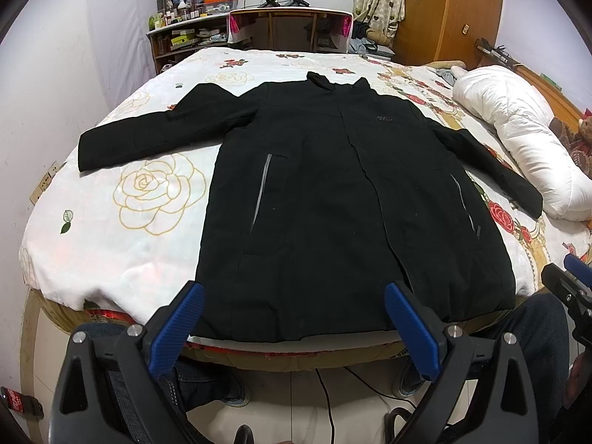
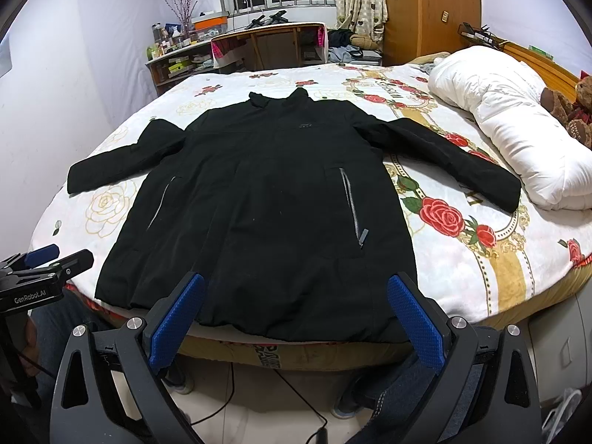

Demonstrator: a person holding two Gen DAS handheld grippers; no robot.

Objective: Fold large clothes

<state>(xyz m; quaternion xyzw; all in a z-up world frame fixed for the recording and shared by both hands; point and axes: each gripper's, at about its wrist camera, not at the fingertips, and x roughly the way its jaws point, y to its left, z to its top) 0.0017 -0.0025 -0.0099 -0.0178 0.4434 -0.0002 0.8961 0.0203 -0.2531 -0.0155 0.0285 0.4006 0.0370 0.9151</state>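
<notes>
Both claws hang wide apart and hold nothing, just off the near edge of the bed (image 1: 111,259). The left claw (image 1: 294,327) and the right claw (image 2: 296,327) seem to wait there so each can take a side. The coat (image 1: 333,203) lies flat, front up, sleeves spread out, probably so it folds easily. It is big, black and puffy, collar at the far end.

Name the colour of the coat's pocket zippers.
Grey, on the black coat; the pocket zippers show best in the right wrist view.
</notes>
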